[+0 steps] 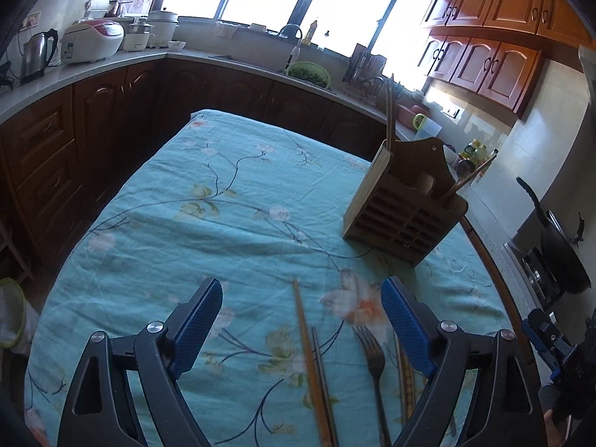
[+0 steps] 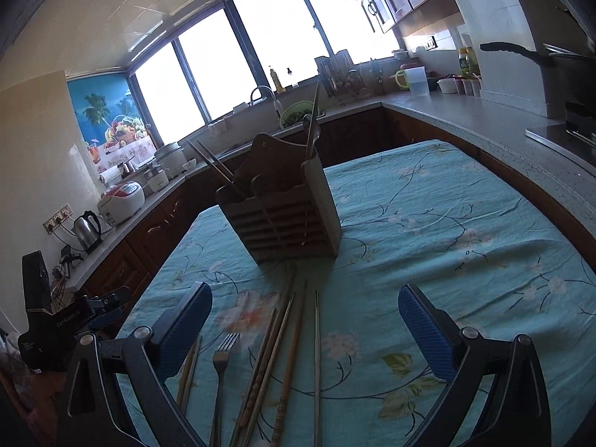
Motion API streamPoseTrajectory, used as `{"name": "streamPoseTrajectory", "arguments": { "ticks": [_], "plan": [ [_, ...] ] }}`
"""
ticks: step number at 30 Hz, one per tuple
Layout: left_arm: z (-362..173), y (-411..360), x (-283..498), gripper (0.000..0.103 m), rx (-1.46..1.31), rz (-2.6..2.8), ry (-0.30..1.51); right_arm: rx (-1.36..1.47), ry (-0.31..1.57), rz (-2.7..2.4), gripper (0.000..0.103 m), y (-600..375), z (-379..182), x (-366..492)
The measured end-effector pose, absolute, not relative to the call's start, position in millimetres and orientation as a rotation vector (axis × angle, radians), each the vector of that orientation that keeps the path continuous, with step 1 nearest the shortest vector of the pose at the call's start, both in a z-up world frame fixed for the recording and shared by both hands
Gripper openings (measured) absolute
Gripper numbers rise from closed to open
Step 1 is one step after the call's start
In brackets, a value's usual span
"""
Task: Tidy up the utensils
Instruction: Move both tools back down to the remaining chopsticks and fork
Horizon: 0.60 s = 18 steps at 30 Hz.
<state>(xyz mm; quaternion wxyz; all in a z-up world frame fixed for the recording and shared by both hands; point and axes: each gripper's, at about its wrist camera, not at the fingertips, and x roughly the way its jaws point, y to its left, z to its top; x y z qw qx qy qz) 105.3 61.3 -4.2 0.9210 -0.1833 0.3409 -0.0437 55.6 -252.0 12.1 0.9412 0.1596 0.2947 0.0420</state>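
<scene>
**Loose utensils wait in front of the holder, both grippers wide and empty**

On the teal flowered tablecloth, low in the centre of the right wrist view, a scatter of long utensils lies roughly parallel, pointing toward the wooden utensil holder at mid-frame. Among them are a metal fork, several wooden chopsticks lying side by side and partly crossing, and one thin metal chopstick a little apart to their right. The holder already has a few sticks and a spoon standing in its compartments.

The right gripper hovers over this group with its jaws spread wide and nothing between the pads. The left gripper is likewise spread and empty; in its view a wooden chopstick and the fork lie between its fingers at the bottom centre, with the holder at right of centre.

As a judgement, all these pieces look light, stiff and thin. They lie flat on soft cloth, so the pads would probably have to press down slightly into the fabric to get beneath or around one. The metal chopstick and fork are likely slippery; the wooden sticks should offer more friction. A hold near the middle of the shaft would keep a piece from pivoting, and the isolated metal chopstick seems easiest to take alone, since the wooden ones lie close enough that a neighbour could be dragged along.
</scene>
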Motion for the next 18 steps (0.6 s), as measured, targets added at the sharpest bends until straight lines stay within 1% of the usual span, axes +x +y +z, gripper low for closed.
{"name": "streamPoseTrajectory", "arguments": {
  "ticks": [4,9,12,14,16,18],
  "plan": [
    [-9,62,96,0.087,-0.369,-0.087,0.742,0.320,0.640,0.088,0.101,-249,-3,49],
    [-2,58,91,0.087,-0.342,-0.078,0.750,0.296,0.651,0.079,0.098,-247,-9,48],
    [-1,58,90,0.087,-0.341,-0.083,0.750,0.267,0.660,0.070,0.090,-243,-12,50],
    [-3,57,92,0.087,-0.331,-0.077,0.751,0.262,0.674,0.068,0.081,-242,-15,52],
    [-6,54,95,0.086,-0.317,-0.075,0.762,0.258,0.694,0.064,0.074,-241,-19,55],
    [-12,51,101,0.086,-0.310,-0.073,0.777,0.259,0.717,0.067,0.070,-241,-25,58]
  ]
}}
